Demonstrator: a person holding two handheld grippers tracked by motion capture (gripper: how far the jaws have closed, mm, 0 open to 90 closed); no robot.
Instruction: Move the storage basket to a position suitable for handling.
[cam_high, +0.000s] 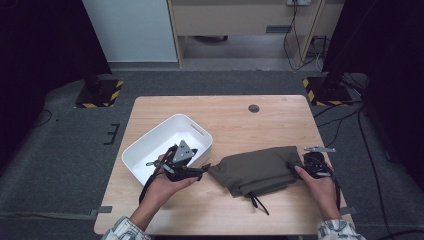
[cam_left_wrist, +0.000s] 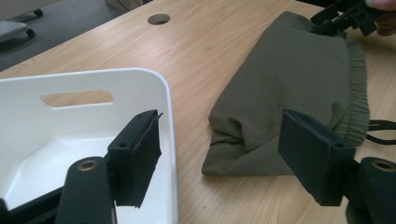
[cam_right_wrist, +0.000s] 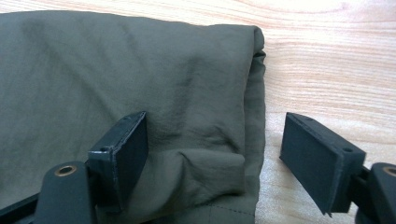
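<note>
Olive cloth (cam_high: 257, 170) lies folded into a bundle on the table (cam_high: 235, 115), front-centre, just right of the white bin (cam_high: 167, 145). Not in the bin; bin looks empty as far as the pics show. Black drawstring (cam_high: 259, 202) trails off the cloth's near edge toward the person.

L gripper (cam_high: 202, 171) sits low at the bin's near-right corner, pointing at the cloth's left end. In the left gripper view its jaws stand fairly wide apart w/ nothing between the pads; cloth (cam_left_wrist: 289, 98) lies ahead and a bit right, bin wall (cam_left_wrist: 170, 135) just beside the left jaw. Holds nothing.

R gripper (cam_high: 296, 167) is at the cloth's right end. Right gripper view: jaws apart, one pad over the fabric (cam_right_wrist: 140, 79), the other over bare wood past the folded edge. Edge sits between the jaws but pads aren't pressing it, so no grip yet.

Progress, my read: folding looks done or nearly so; bundle is compact, edges roughly stacked. Left to do: close both grippers on the ends, lift, move it over into the bin, tuck the drawstring so it doesn't hang out. So approx. mid-task, at the pre-grasp stage.
</note>
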